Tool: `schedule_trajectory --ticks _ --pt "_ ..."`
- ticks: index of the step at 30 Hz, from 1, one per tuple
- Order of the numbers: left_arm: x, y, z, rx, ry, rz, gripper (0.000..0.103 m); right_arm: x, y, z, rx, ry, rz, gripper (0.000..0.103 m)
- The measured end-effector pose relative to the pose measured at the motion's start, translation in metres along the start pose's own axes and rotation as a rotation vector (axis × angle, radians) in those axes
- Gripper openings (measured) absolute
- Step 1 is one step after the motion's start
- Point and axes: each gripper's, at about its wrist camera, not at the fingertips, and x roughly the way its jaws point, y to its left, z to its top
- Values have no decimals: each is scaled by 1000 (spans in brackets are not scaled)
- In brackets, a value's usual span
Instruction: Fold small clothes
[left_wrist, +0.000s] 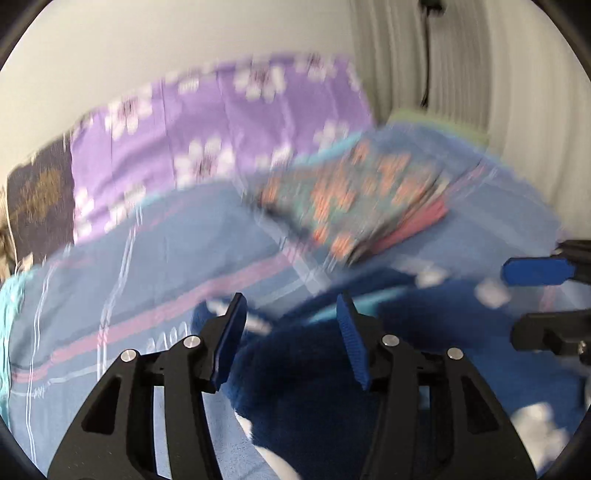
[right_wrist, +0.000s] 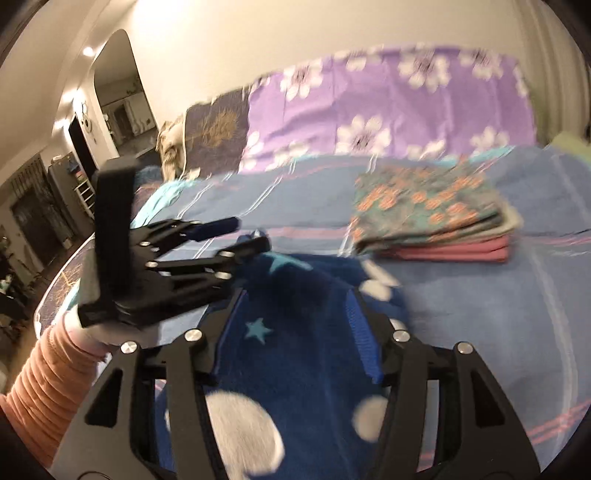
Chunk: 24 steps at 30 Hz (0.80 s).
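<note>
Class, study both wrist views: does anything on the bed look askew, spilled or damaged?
Nothing stands out. The folded stack sits fairly tidy on the blue bedsheet, and the dark blue star garment lies rumpled, as expected mid-fold. Blur hides fine detail.

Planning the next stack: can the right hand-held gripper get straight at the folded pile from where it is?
Probably yes. The folded pile lies ahead of the right hand-held gripper with only bare bedsheet between; its jaws stand open over the dark blue garment.

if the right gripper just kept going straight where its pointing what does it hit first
Most likely the dark blue garment with stars and white dots, lying right under the right gripper on the bed; depth is blurry.
</note>
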Motion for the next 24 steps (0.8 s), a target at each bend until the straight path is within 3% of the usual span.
schedule_trajectory --ticks 2,5,11,15,19,21,24 --pt "34 5 -22 -6 44 4 65 46 -14 -15 16 111 -66 56" --pt "46 20 -34 -162 4 -71 65 56 -40 -19 131 118 31 54" --pt "45 16 -33 -122 8 -49 66 61 -25 -21 58 124 -48 55" --pt "39 12 -30 -108 -8 -16 66 58 -25 -23 58 117 -39 55" --pt "9 6 -26 -100 -55 80 74 50 -33 -24 70 76 -8 55" --pt "-18 4 -29 -119 -80 53 74 29 -35 -28 88 26 -20 52" --pt "-72 -7 -42 -64 -149 22 75 -23 -33 -44 107 -67 -19 45"
